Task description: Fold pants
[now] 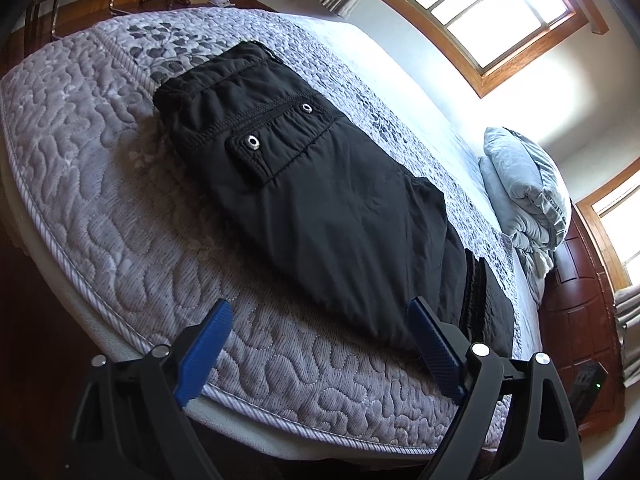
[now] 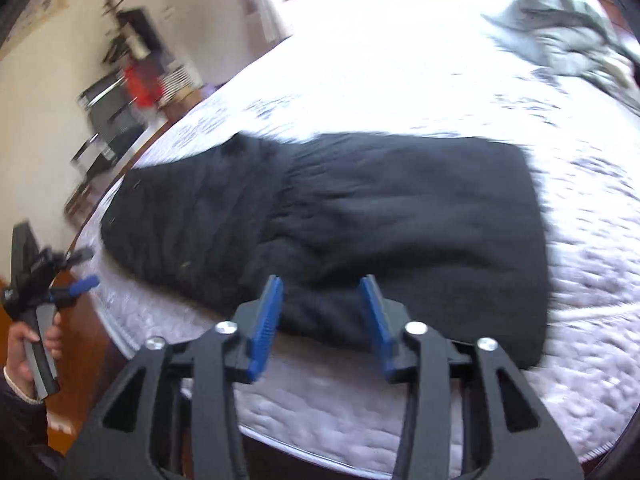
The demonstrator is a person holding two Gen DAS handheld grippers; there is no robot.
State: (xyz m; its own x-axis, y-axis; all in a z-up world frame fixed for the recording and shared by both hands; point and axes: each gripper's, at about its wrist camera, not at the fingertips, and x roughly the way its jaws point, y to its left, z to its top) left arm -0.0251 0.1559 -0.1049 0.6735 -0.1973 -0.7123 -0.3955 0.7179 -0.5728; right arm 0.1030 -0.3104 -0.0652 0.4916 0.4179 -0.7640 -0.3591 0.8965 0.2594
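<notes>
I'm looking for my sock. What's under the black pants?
The black pants lie folded on the quilted mattress, which shows all around them. Anything beneath the cloth is covered.

No text, label, brand or number is legible in either view.

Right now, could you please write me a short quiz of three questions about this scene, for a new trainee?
1. True or false: the black pants lie on the mattress.
2. What does the right gripper hold? A) a pants leg B) nothing C) a pillow
3. Fill in: the grey bedding is piled at the bed's far end, near a ____.

Key:
1. True.
2. B: its jaws stand apart, above the near edge of the pants, with no cloth pinched.
3. Window.
</notes>
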